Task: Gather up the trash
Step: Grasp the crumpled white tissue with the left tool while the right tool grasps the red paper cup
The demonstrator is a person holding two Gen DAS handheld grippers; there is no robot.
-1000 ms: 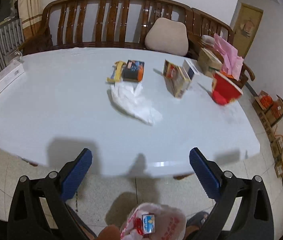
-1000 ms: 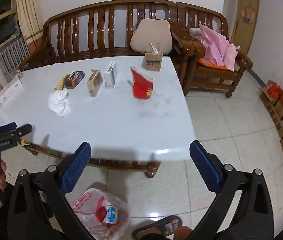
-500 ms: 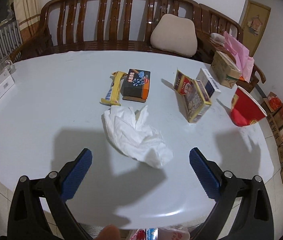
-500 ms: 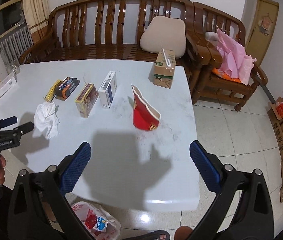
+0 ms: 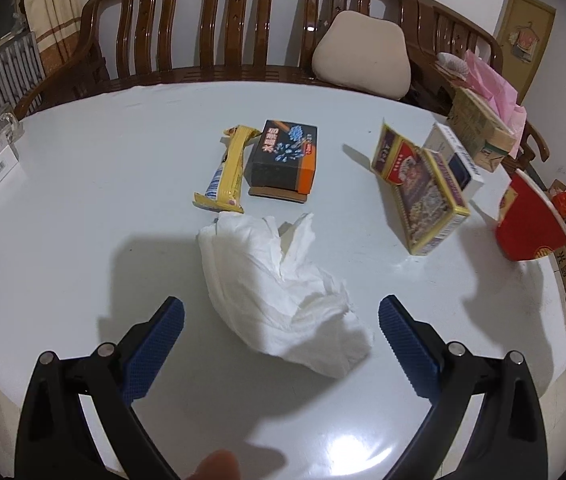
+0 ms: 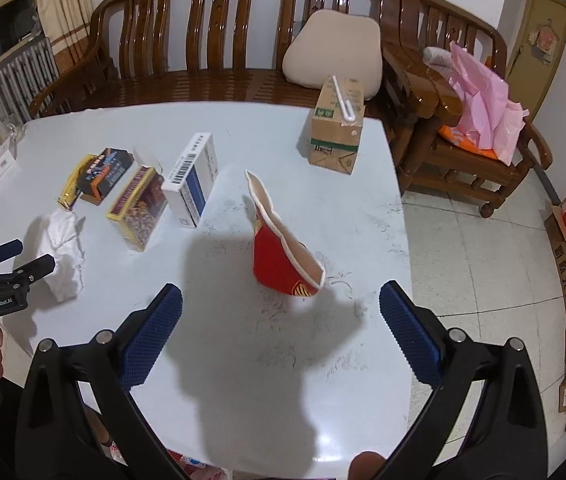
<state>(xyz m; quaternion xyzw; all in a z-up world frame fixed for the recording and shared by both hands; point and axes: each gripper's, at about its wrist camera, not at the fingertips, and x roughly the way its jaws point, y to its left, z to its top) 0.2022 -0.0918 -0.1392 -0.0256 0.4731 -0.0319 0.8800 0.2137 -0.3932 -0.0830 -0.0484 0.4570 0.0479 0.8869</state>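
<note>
Left gripper (image 5: 281, 322), jaws apart, flanks the near end of the tissue (image 5: 279, 296) on the surface (image 5: 83, 200). Right gripper (image 6: 281, 308), jaws apart, stands just short of the red cup (image 6: 283, 256).

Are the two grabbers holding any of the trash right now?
No, nothing is held. The left gripper is open around the crumpled white tissue without pinching it. The right gripper is open just in front of the squashed red paper cup.

1. The crumpled tissue (image 5: 283, 296) is white, on a pale grey-white worktop (image 5: 83, 208).
2. The snack wrapper (image 5: 229, 168) is yellow.
3. The small box (image 5: 285, 158) is black with an orange end and blue print, possibly flowers.
4. The paper cup (image 6: 283, 256) is red with a cream inside.
5. The hand-held gripper pads (image 5: 155, 350) are blue and dimpled.
</note>
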